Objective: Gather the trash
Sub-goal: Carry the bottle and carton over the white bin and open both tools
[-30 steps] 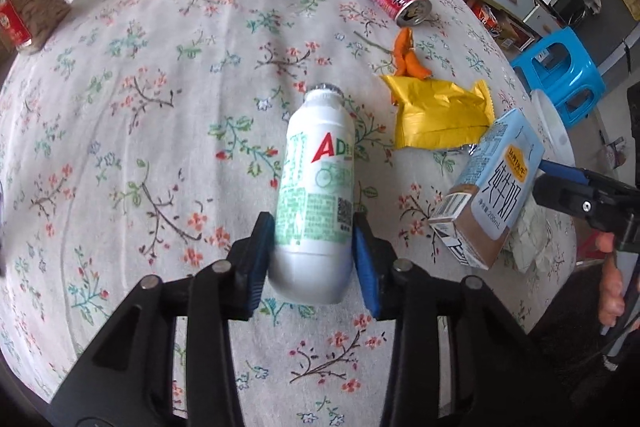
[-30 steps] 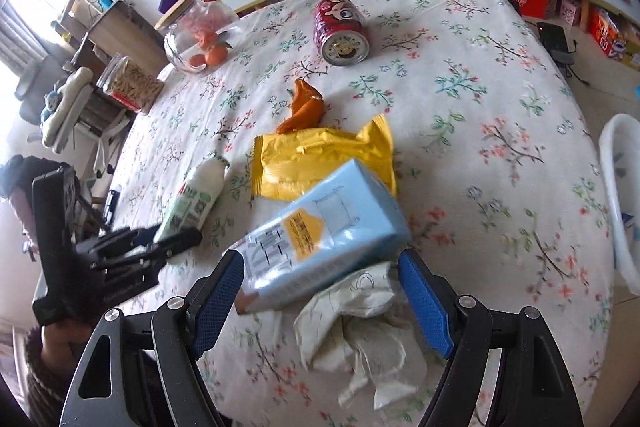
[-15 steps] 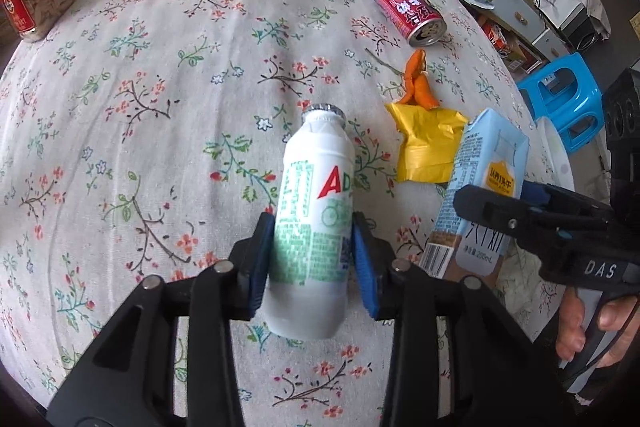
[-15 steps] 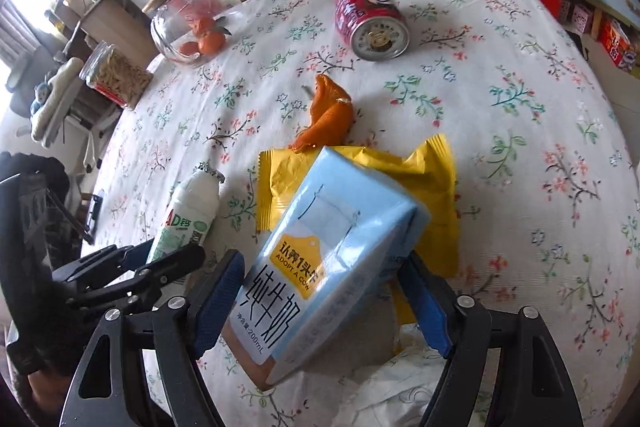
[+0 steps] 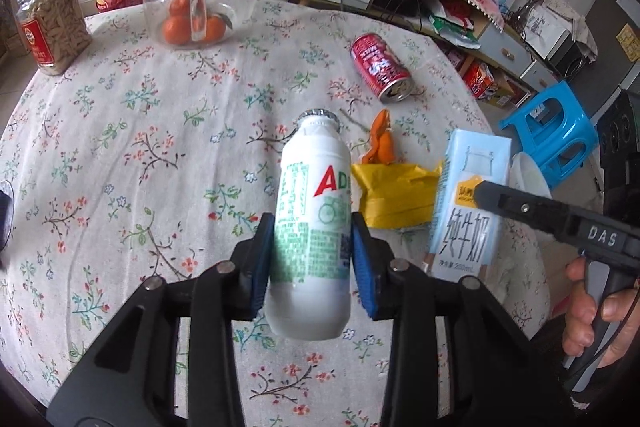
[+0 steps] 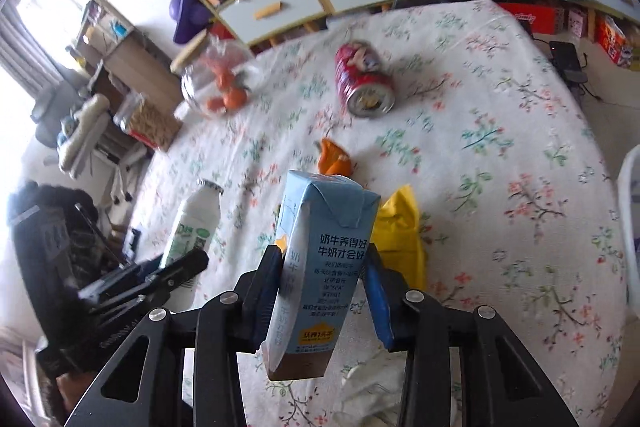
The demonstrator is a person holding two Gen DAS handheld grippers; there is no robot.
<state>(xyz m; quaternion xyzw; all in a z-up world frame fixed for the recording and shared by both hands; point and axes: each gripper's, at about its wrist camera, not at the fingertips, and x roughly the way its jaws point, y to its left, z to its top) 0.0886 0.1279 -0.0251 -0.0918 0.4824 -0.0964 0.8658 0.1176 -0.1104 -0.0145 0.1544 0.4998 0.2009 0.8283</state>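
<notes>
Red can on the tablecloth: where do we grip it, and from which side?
Grip the red can across its round body, mid-length, coming from above with the fingers straddling its sides. It lies on its side on the floral tablecloth, open end toward the cameras, so the ends give poor purchase and it may roll. Nothing touches it; the orange peel lies apart, nearer.

The white bottle (image 5: 310,227) bore red letters "AD", the rest curving out of view. The blue milk carton (image 5: 468,203) showed large Chinese characters "纯牛奶". The right gripper (image 5: 486,197) had "DAS" printed on its black body.
</notes>
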